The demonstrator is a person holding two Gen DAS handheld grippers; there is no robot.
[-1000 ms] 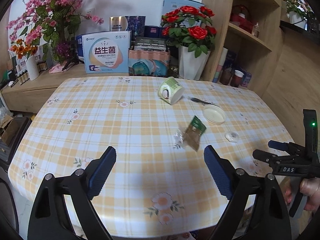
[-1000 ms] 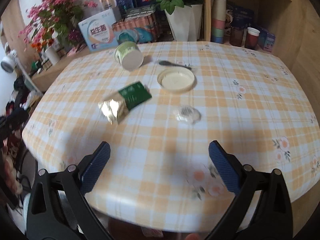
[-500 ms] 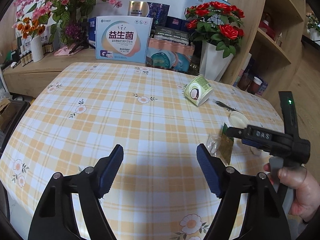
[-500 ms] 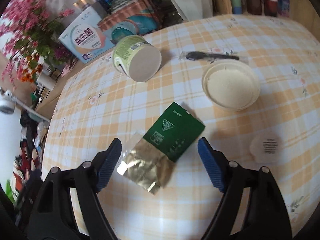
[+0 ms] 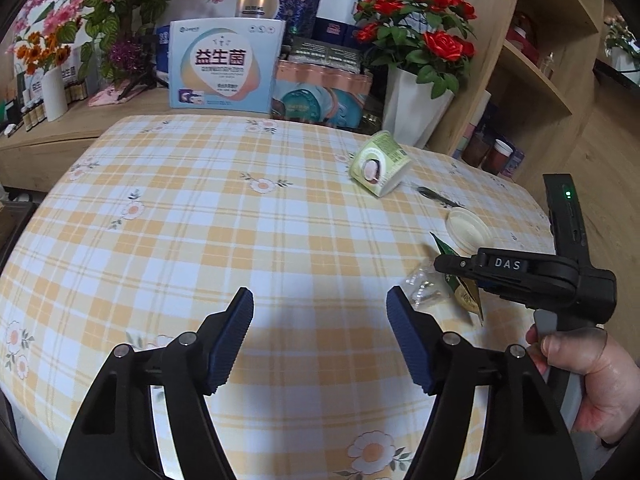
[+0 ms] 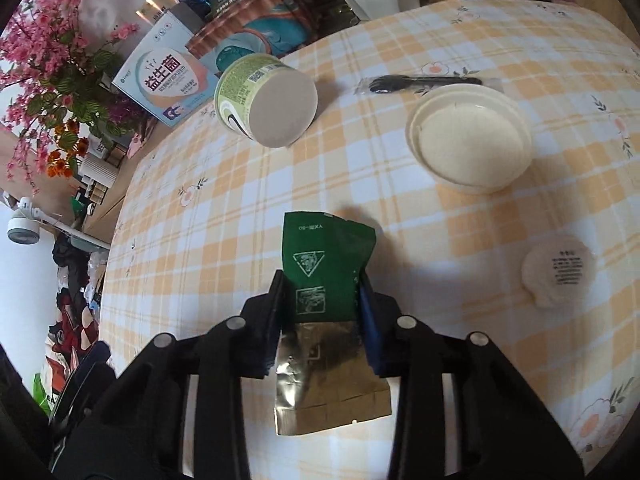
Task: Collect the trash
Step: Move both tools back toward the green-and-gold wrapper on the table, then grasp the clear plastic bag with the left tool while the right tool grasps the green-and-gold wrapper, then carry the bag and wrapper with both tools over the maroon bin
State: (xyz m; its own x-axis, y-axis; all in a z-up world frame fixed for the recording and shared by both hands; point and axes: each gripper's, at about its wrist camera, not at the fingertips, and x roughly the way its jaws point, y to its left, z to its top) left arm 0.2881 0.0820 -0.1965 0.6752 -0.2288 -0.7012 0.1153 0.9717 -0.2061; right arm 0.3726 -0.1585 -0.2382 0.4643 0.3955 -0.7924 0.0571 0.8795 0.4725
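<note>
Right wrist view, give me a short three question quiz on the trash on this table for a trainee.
1. True or false: the green foil wrapper lies between the fingers of the right gripper.
2. Multiple choice: the green paper tub is A) upright, B) tipped on its side, C) stacked on the lid.
3. Which item lies just beyond the round cream plastic lid on the checked tablecloth?

Key:
1. True; the jaws are closing on it.
2. B.
3. The black plastic spoon in its clear sleeve.
</note>
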